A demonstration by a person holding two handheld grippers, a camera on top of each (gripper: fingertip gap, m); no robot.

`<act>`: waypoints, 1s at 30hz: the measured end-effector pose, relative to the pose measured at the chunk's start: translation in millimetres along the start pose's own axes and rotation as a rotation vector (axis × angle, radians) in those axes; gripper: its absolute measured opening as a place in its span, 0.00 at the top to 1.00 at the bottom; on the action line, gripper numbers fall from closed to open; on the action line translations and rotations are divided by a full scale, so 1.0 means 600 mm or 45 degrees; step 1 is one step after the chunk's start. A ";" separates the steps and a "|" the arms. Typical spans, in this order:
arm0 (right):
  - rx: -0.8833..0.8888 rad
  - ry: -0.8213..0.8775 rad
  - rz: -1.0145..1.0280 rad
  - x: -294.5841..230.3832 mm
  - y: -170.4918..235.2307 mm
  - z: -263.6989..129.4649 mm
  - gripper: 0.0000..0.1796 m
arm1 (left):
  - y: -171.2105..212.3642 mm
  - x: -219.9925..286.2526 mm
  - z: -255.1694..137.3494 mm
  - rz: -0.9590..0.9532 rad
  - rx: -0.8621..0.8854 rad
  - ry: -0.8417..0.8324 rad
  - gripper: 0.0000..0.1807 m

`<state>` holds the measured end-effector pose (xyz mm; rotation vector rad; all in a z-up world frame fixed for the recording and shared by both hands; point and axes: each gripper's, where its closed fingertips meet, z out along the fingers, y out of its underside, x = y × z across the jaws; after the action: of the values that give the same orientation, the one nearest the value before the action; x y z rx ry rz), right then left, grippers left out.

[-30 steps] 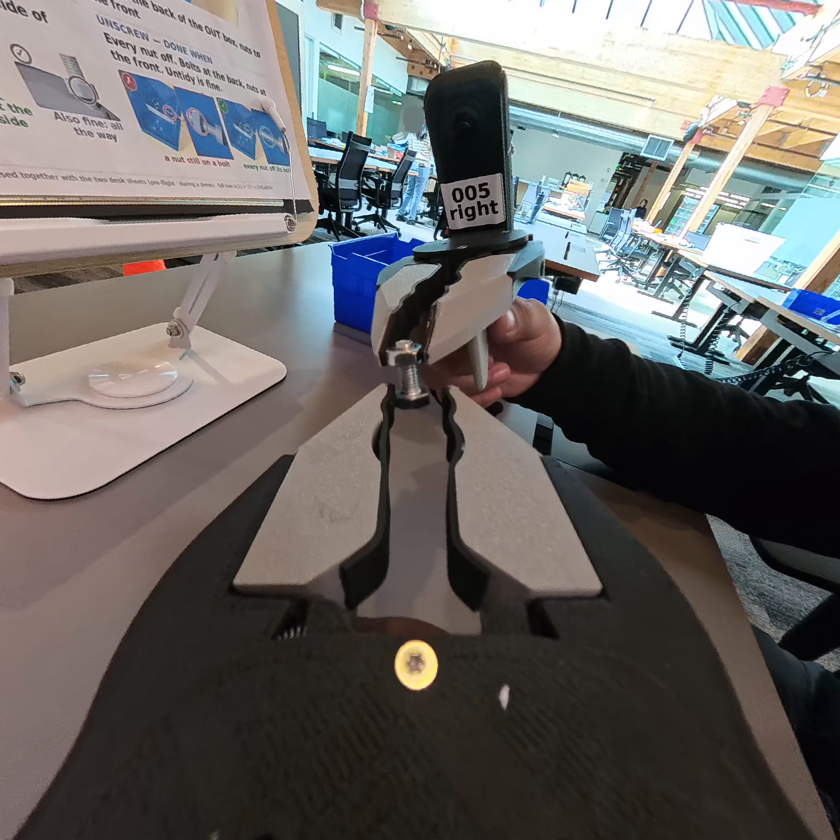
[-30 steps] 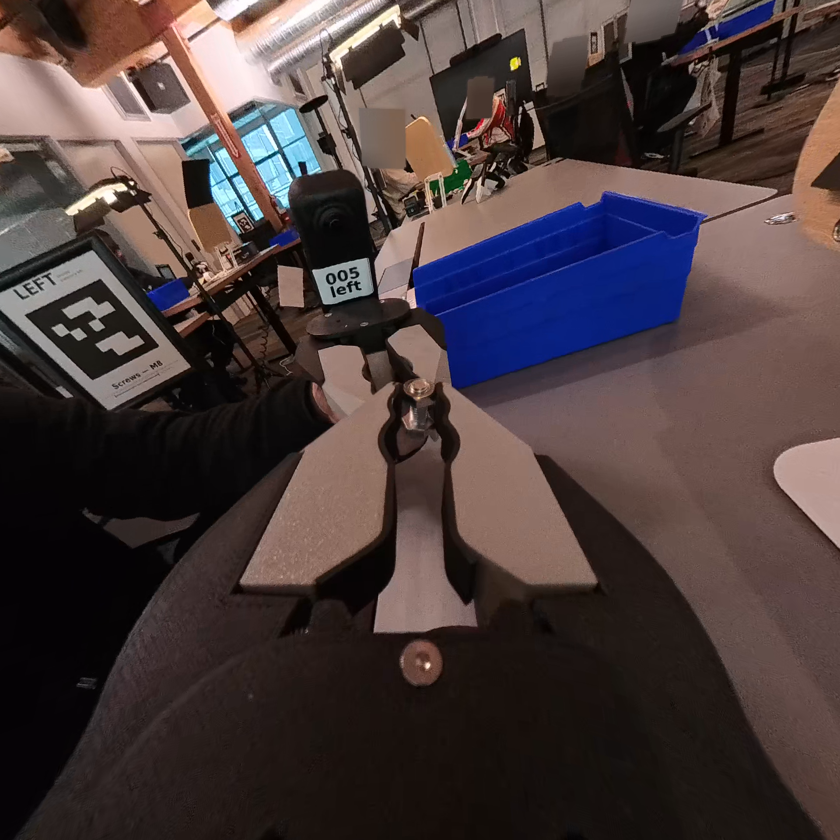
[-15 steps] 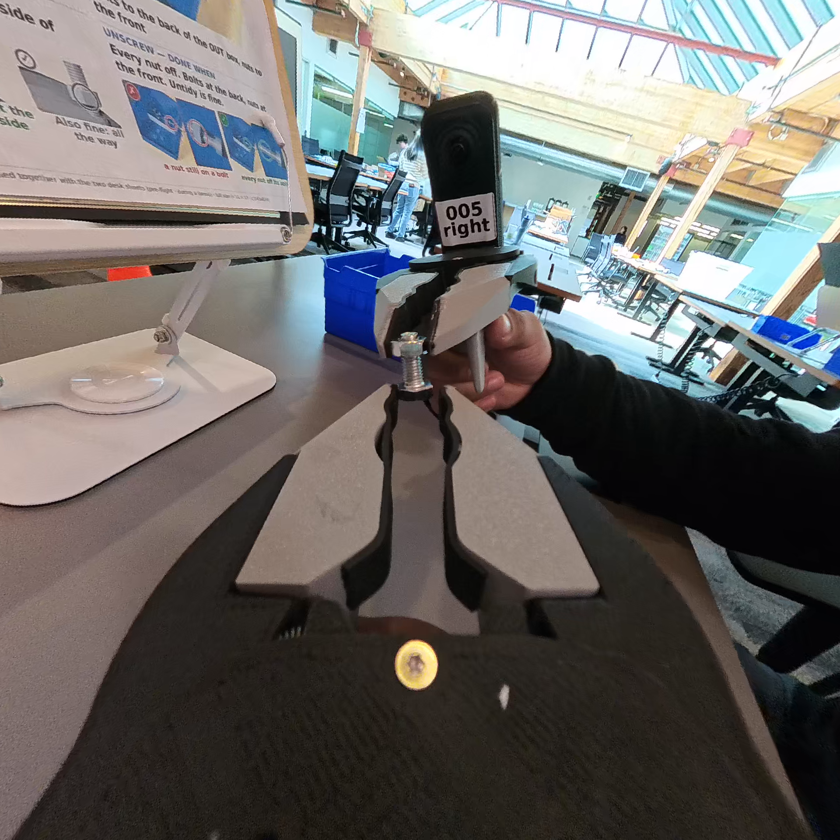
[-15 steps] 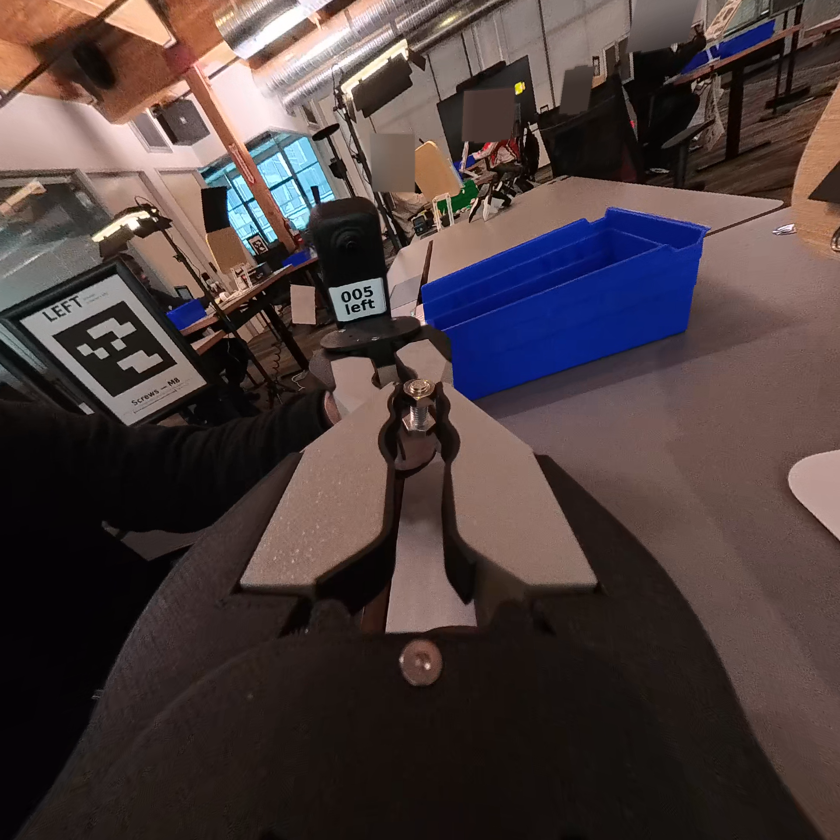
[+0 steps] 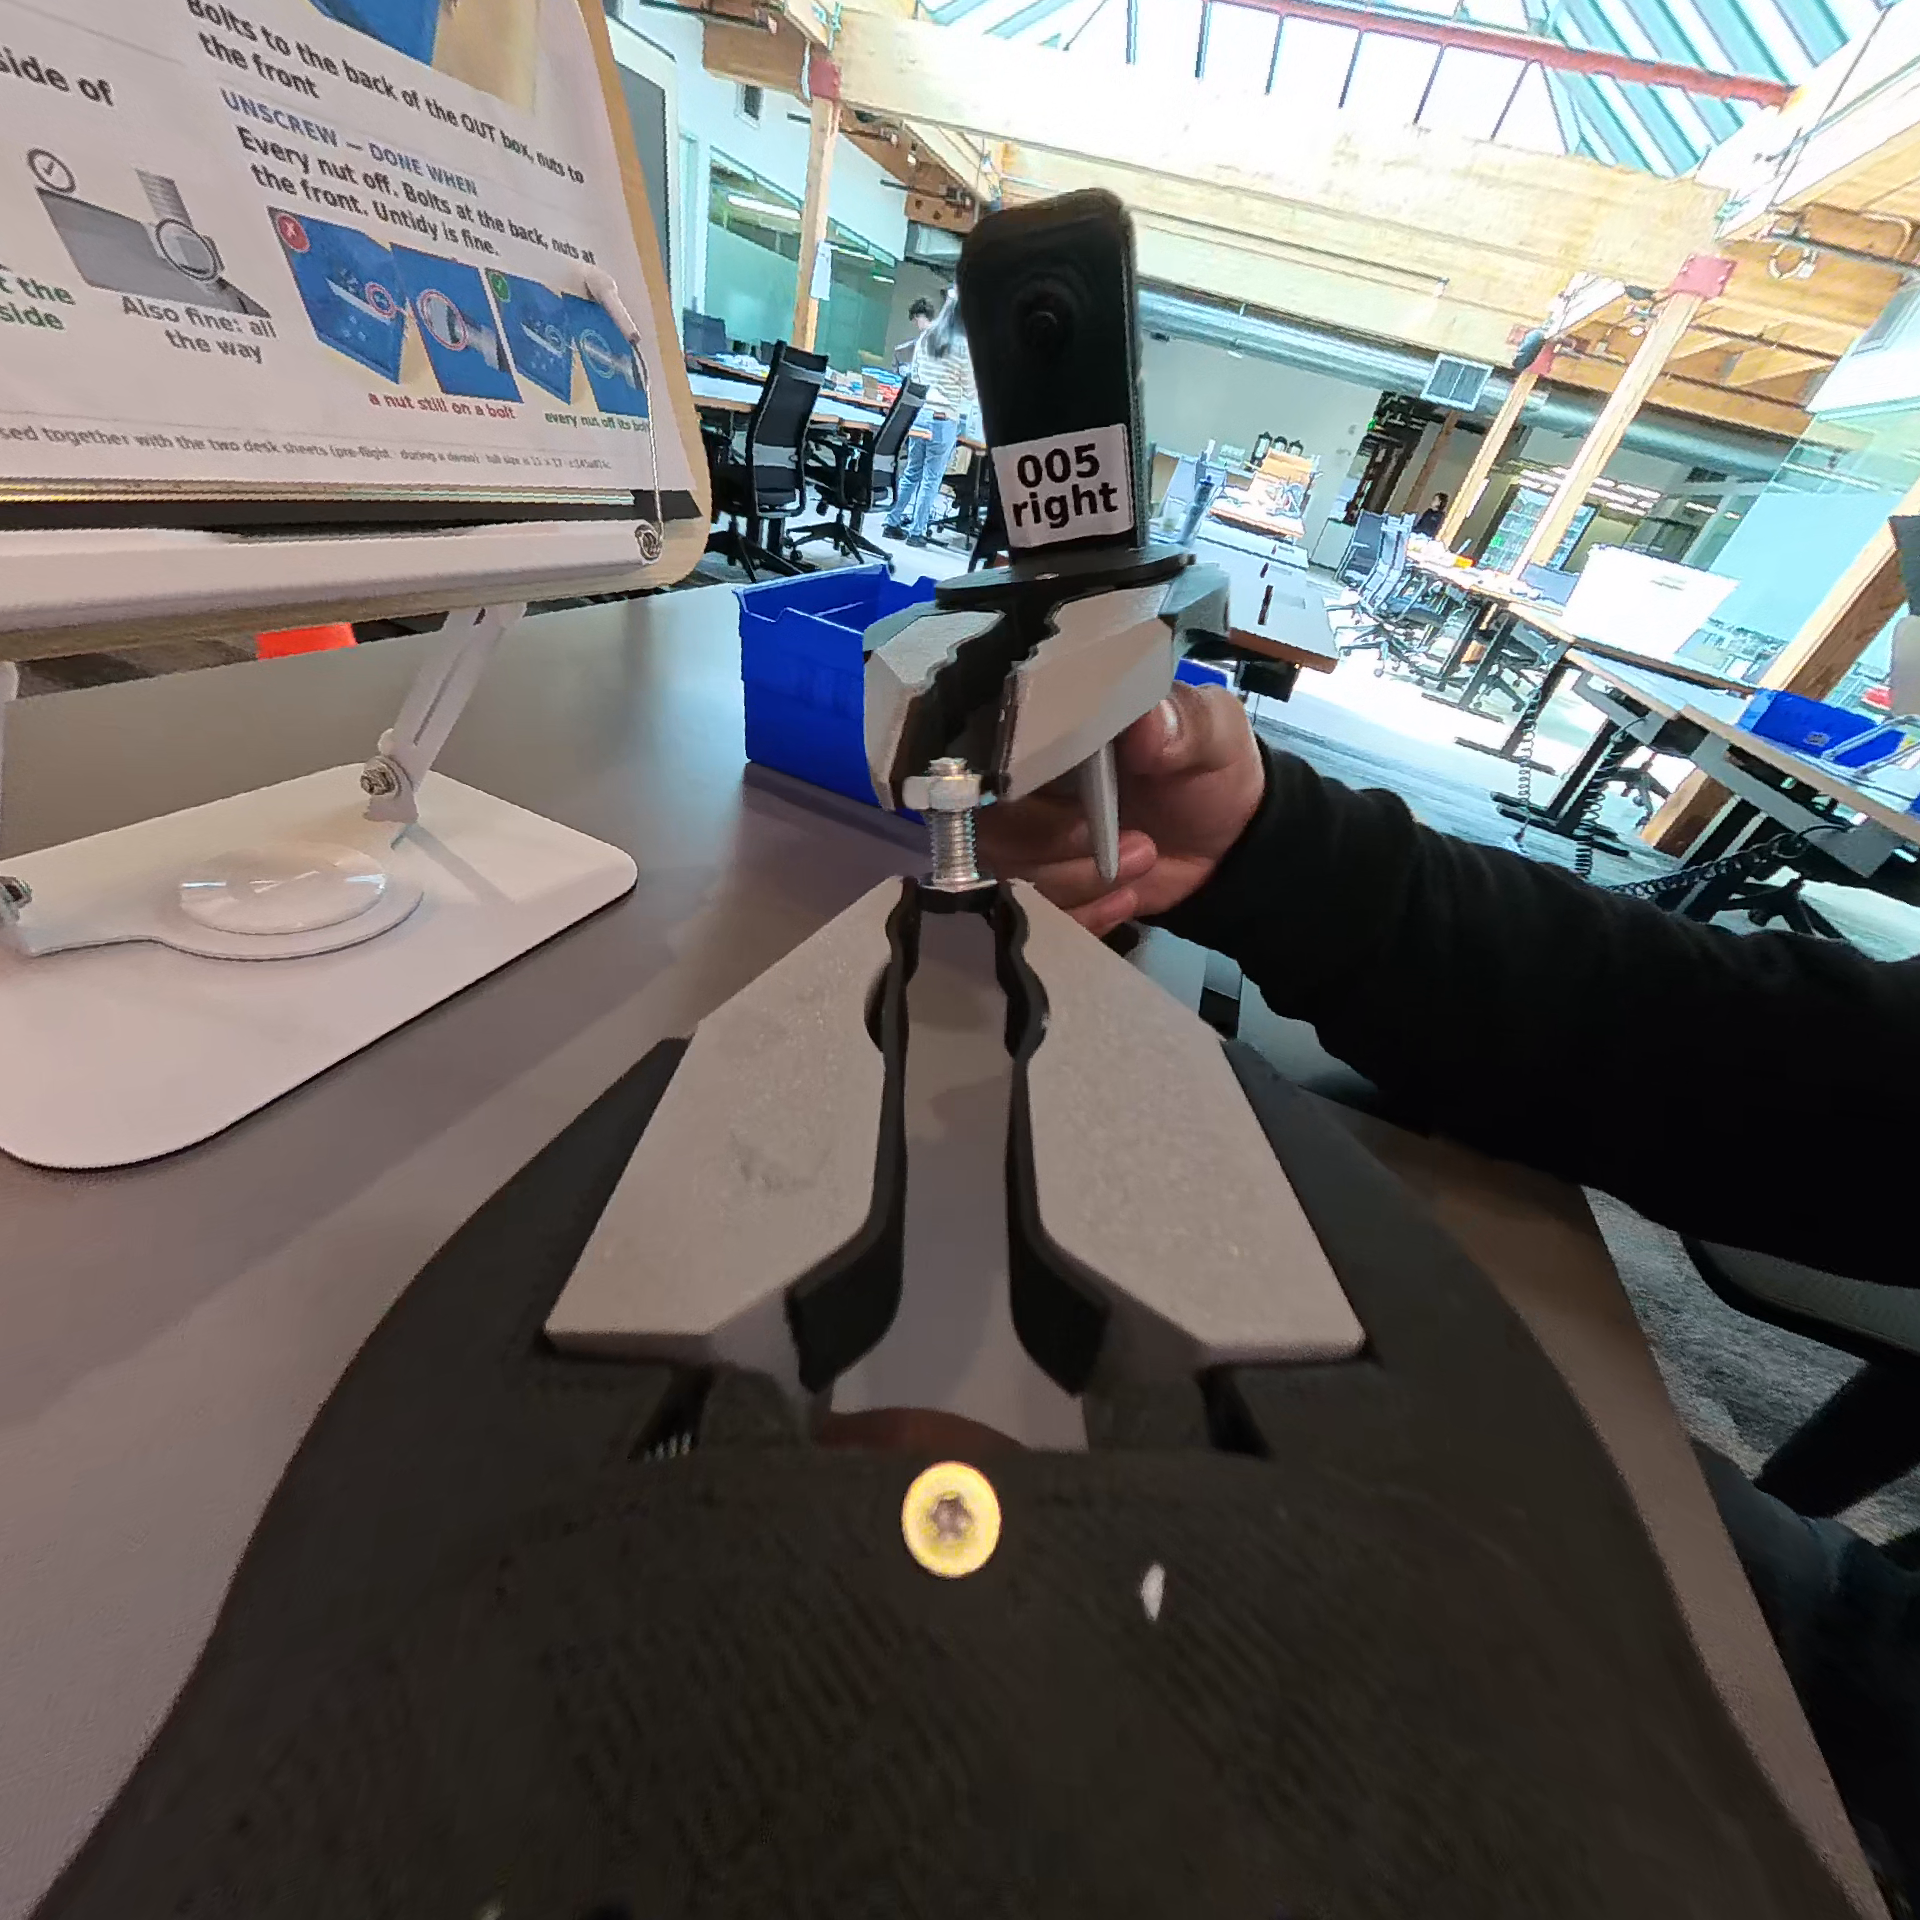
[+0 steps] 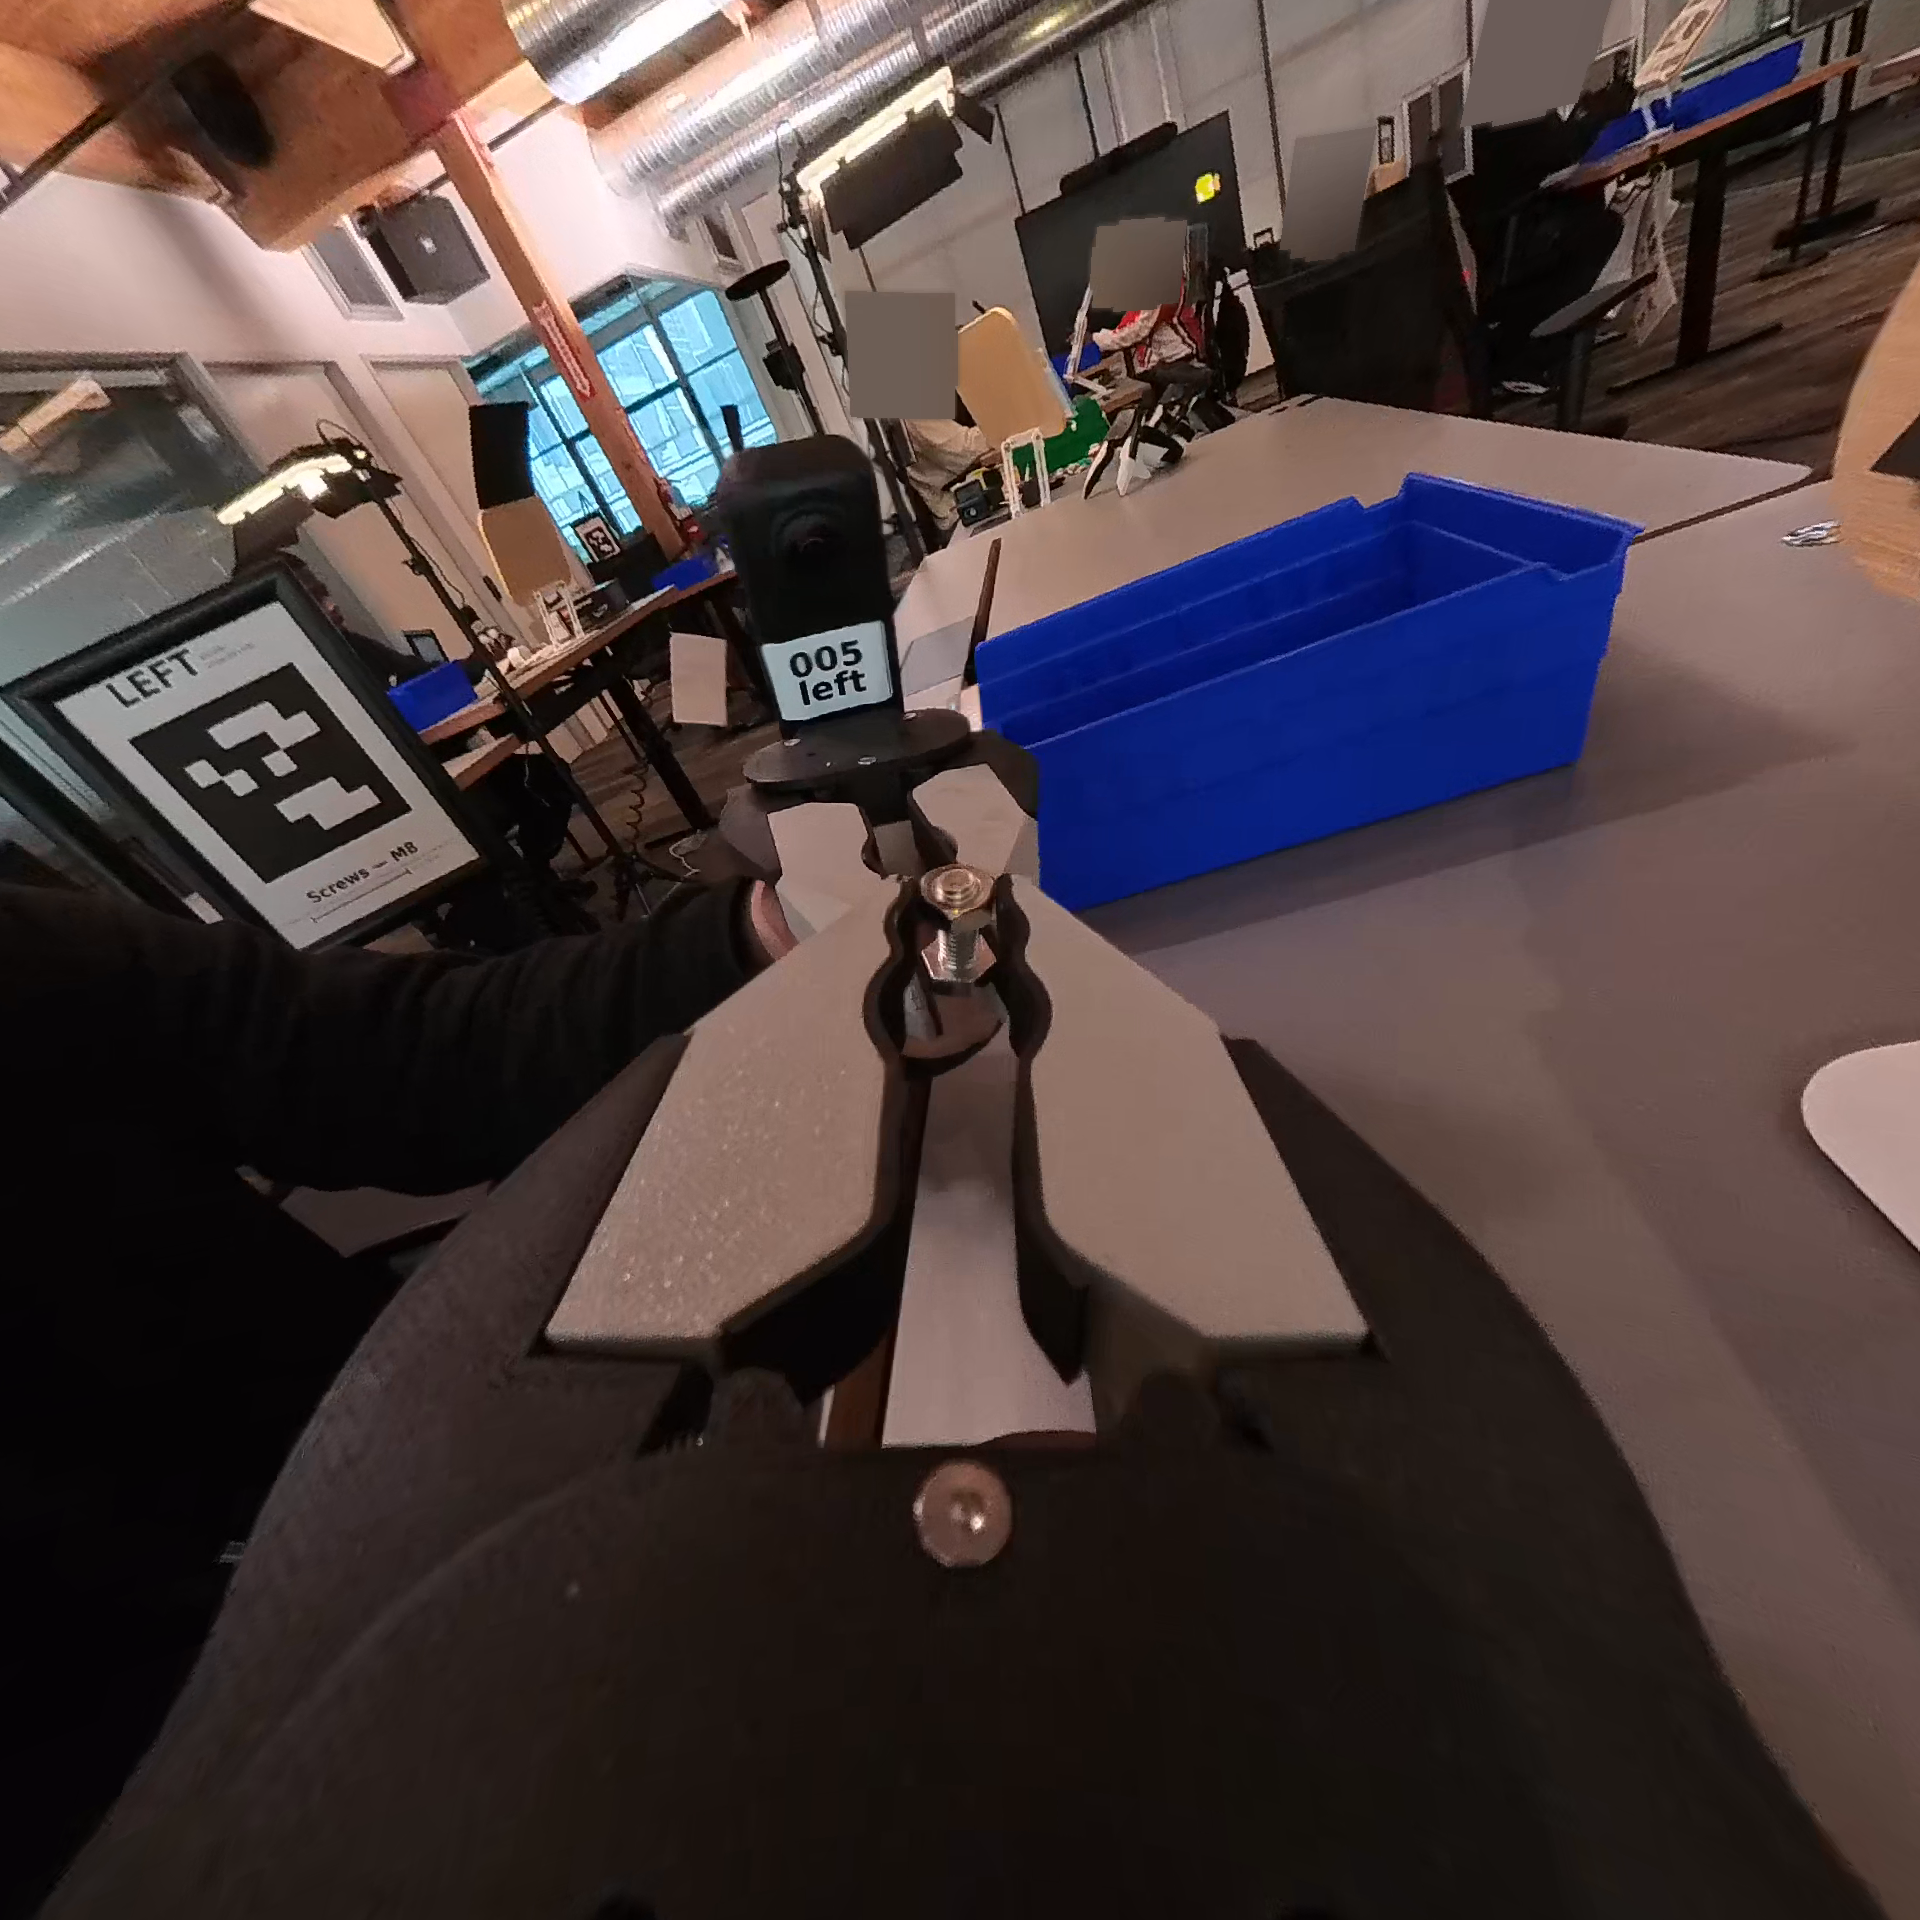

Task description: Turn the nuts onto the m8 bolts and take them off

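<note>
Bolt [image 5: 953, 847] upright above grey table [image 5: 665, 686], lower end pinched in left gripper [image 5: 953, 902] tips. Nut [image 5: 940, 795] near bolt top, clamped between right gripper [image 5: 940, 790] fingertips. Bolt head hidden inside left tips. Blue bin [image 6: 1309, 686] behind; white stand [image 5: 291, 935] beside.

A big room is lit by roof windows [image 5: 1507, 62] at 1 o'clock; black chairs [image 5: 774, 457] are seen behind the grey desk [image 5: 644, 665].
</note>
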<state>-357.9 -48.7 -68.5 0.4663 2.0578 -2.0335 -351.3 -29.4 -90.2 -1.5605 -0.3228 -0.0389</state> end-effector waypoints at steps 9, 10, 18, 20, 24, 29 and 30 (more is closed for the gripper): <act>-0.029 -0.051 0.013 -0.009 0.006 -0.003 0.81 | -0.003 -0.010 -0.005 -0.006 0.010 -0.035 0.93; -0.051 -0.080 0.003 -0.017 0.010 -0.002 0.83 | -0.003 -0.015 -0.007 -0.008 0.012 -0.054 0.93; -0.005 0.051 -0.018 0.005 -0.006 -0.008 0.85 | -0.005 -0.017 -0.009 -0.025 0.021 -0.050 0.93; 0.014 0.080 -0.017 0.012 -0.008 -0.007 0.79 | -0.004 -0.014 -0.007 -0.021 0.018 -0.045 0.93; -0.018 -0.123 -0.013 -0.033 -0.003 -0.006 0.79 | -0.005 -0.017 -0.008 -0.019 0.020 -0.055 0.93; 0.017 -0.163 0.011 -0.038 -0.011 -0.018 0.85 | -0.009 -0.024 -0.014 -0.042 0.039 -0.069 0.94; 0.050 -0.115 0.011 -0.026 -0.016 -0.018 0.84 | -0.008 -0.022 -0.013 -0.035 0.033 -0.067 0.93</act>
<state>-346.1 -39.1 -53.3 0.3817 1.9642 -2.0539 -363.9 -39.4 -88.4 -1.5331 -0.3850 -0.0147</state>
